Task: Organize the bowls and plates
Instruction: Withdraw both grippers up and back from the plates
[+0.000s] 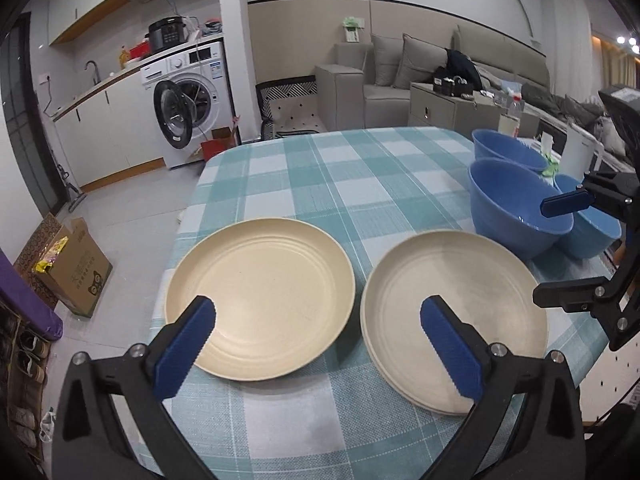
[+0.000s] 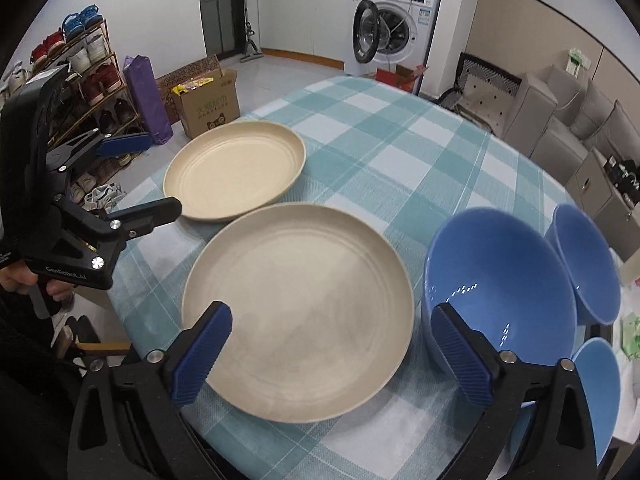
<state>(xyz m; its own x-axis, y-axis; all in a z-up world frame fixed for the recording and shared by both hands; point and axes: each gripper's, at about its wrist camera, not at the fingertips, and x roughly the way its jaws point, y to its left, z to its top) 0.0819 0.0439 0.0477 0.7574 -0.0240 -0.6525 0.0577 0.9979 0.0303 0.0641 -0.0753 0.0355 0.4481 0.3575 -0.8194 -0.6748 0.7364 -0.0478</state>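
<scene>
Both my claws are spread wide with nothing in them, hanging above the table covered in a teal-and-white checked cloth. My left claw points down at two round cream plastic plates: a single cream plate sits under its left finger, and a cream plate that looks stacked on another sits under its right finger, the two just beside each other, with a sliver of cloth between them. My right claw hangs over that same stacked plate, left finger above its near rim, right finger over the big round blue plastic bowl just right of it. A second blue bowl is right of and beyond the big one, rims close; can't tell if they touch. A third blue bowl is at the right claw's near right, partly hidden behind the finger arm. The single plate lies beyond the stack, ahead-left of the right claw. No pad touches anything.
</scene>
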